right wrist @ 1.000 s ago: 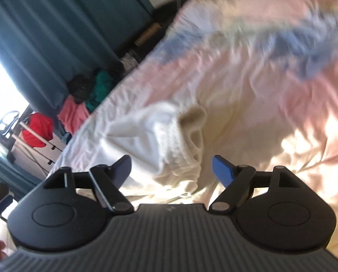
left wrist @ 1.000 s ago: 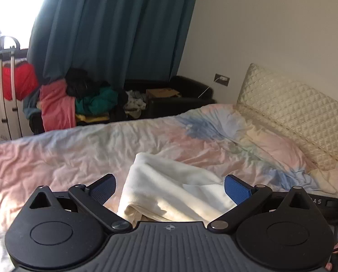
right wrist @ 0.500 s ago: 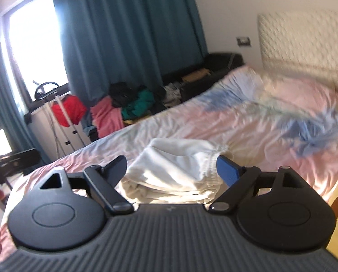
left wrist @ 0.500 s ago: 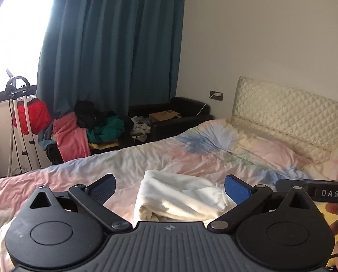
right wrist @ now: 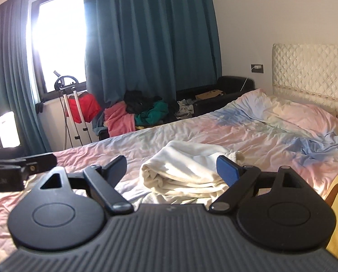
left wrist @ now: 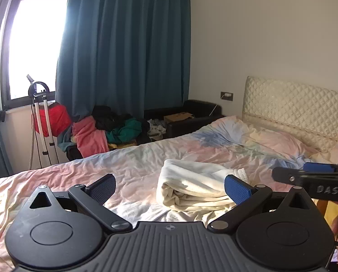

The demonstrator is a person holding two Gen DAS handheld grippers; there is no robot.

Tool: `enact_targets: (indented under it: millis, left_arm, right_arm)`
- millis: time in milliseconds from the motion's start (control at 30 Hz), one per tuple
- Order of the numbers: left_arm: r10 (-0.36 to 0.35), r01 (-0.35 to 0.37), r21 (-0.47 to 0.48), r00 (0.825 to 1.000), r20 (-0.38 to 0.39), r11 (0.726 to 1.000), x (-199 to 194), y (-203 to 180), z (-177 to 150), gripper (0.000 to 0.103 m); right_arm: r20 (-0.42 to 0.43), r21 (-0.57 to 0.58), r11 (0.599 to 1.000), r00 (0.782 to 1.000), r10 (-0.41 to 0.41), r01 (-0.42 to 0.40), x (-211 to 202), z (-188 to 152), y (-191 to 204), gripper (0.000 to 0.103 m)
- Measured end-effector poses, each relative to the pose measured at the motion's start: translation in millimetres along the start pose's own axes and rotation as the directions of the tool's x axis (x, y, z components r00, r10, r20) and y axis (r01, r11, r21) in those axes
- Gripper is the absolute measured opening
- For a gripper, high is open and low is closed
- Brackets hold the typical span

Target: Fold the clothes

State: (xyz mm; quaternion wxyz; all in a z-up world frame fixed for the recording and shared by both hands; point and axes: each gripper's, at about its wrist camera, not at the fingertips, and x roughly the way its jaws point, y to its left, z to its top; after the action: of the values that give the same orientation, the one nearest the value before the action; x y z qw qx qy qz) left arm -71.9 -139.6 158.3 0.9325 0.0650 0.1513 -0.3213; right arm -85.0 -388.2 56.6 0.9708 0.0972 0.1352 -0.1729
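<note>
Moved: both my grippers have pulled back and risen since a second ago; the garment now lies farther ahead.
Left gripper [left wrist: 170,187]: jaws apart, empty.
Right gripper [right wrist: 171,166]: jaws wide apart, holding nothing.
White garment [left wrist: 191,188]: folded bundle on the bedsheet [left wrist: 135,165], ahead of both jaws, touching neither.
Clothes pile [left wrist: 114,129]: far beyond, under the curtain [left wrist: 123,45].

Left wrist view: pale letters "DAS" on the black body of the right tool [left wrist: 318,173], at the frame's right edge. Right wrist view: a faint line of print on the black body of the left tool [right wrist: 21,161], too blurred to read. No other lettering legible.
</note>
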Motion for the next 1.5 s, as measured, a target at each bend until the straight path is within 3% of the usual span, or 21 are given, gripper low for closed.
enact_targets:
  millis: [300, 767, 1167, 1500]
  left_arm:
    - [-0.001, 0.002, -0.058, 0.999, 0.032, 0.998, -12.2, 21.1, -24.2, 0.103]
    - [0.018, -0.020, -0.090, 1.000, -0.024, 0.996, 21.8, 42.2, -55.9, 0.103]
    - [0.022, -0.025, -0.076, 0.999, -0.044, 0.997, 38.2, 34.6, -66.6, 0.103]
    - [0.029, -0.032, -0.058, 0.999, -0.046, 0.998, 38.4, 28.0, -68.2, 0.103]
  right_arm:
    - [0.014, -0.050, 0.998, 0.999, -0.031, 0.031, 3.5, -33.9, 30.4, 0.088]
    - [0.011, -0.062, 0.994, 0.996, -0.093, 0.094, 34.0, -68.5, 38.8, 0.088]
    - [0.017, 0.009, 0.992, 0.992, -0.122, 0.122, 43.5, -78.7, 25.9, 0.088]
    - [0.016, -0.013, 0.993, 0.993, -0.119, 0.119, 44.4, -79.2, 28.2, 0.088]
